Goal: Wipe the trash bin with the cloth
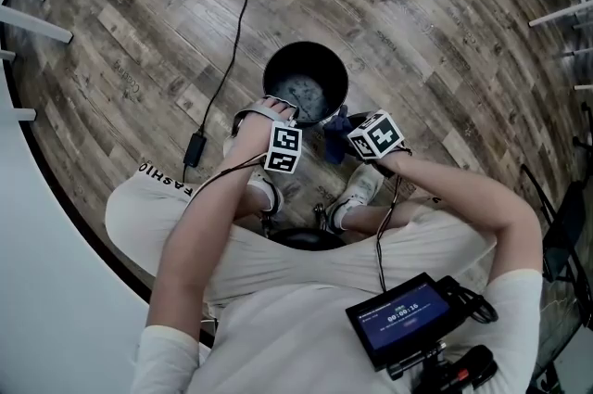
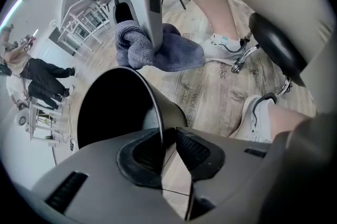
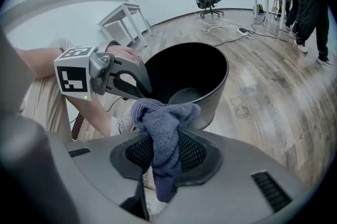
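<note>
While my left gripper [image 2: 168,146] sat clamped on the thin rim of the round, smooth black trash bin [image 3: 213,92], which stood upright on the wood-grain plank floor [image 1: 417,3], my right gripper [image 3: 160,152] kept its mesh-textured jaws pressed on a bunched, nubbly blue-grey cloth [image 3: 160,115] just outside the bin's tapering wall.

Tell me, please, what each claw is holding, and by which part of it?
The right claw grips the blue cloth at its bunched middle, one end hanging below. The left claw pinches the black trash bin by its rim.
</note>
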